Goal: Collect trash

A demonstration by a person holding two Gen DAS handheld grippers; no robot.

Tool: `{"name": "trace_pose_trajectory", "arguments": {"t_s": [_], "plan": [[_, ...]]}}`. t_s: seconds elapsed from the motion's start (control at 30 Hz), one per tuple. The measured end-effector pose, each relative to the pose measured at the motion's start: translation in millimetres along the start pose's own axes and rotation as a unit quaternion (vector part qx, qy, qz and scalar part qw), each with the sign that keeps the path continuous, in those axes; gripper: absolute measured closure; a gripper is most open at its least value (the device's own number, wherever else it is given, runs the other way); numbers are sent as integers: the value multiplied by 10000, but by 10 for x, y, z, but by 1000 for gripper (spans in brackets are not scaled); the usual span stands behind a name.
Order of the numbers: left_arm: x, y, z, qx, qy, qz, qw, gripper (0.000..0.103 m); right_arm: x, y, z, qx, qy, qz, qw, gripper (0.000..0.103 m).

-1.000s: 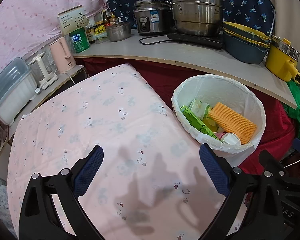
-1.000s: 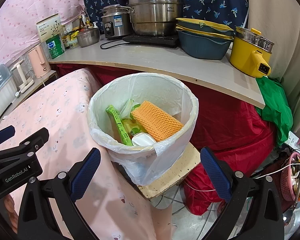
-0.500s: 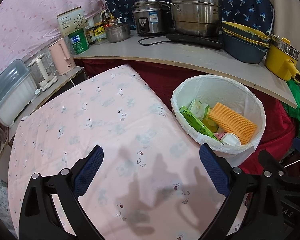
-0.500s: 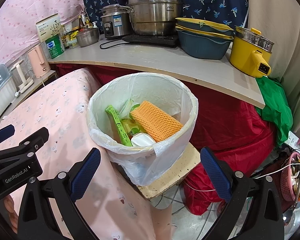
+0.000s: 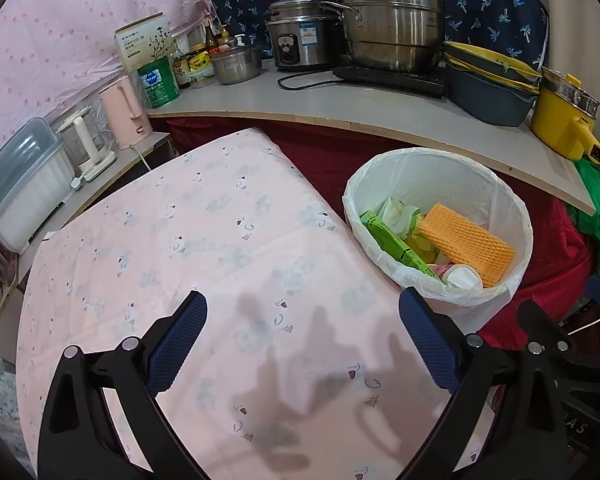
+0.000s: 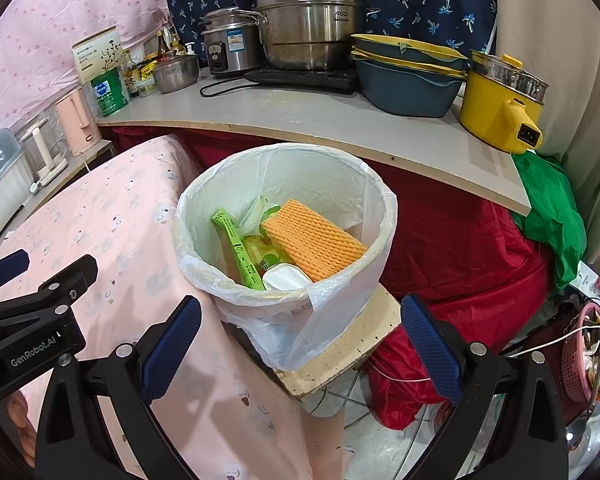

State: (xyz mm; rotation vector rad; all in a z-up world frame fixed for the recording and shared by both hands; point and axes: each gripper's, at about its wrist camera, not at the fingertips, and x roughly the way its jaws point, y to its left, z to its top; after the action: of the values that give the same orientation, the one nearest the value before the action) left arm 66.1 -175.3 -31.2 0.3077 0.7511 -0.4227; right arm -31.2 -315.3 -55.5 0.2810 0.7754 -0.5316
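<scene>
While both tools gape wide and empty, left tool [image 5: 302, 338] over pink cloth [image 5: 204, 240], lined bin [image 6: 284, 160] just ahead of right tool [image 6: 300, 330]

Bin liner [image 6: 340, 200]: thin glossy plastic. Pot [image 6: 308, 20]: shiny metal. Tablecloth [image 5: 180, 260]: matt printed cloth. Sponge [image 6: 312, 240]: rough, ribbed foam. Counter [image 6: 340, 124]: matt wood.

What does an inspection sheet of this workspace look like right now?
Surface: pink cloth, no trash seen on it.
Job's things: bin beside it holds orange sponge, green packet, white cup, wrappers.
Clutter: nothing seen on the cloth.
Grippers: left hand-held gripper open, empty, over the cloth; right hand-held gripper open, empty, before the bin.
Cables: black cord on the shelf.
Surroundings: pots, yellow cooker, basins, kettle.
</scene>
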Motion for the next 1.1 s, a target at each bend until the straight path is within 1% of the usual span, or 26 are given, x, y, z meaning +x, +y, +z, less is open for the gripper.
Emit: {"name": "trace_pose_trajectory", "arguments": {"t_s": [1.1], "plan": [[-10, -56, -21, 25, 10, -24, 10000, 11, -7, 16, -26, 16, 12, -8, 10000, 7]]}}
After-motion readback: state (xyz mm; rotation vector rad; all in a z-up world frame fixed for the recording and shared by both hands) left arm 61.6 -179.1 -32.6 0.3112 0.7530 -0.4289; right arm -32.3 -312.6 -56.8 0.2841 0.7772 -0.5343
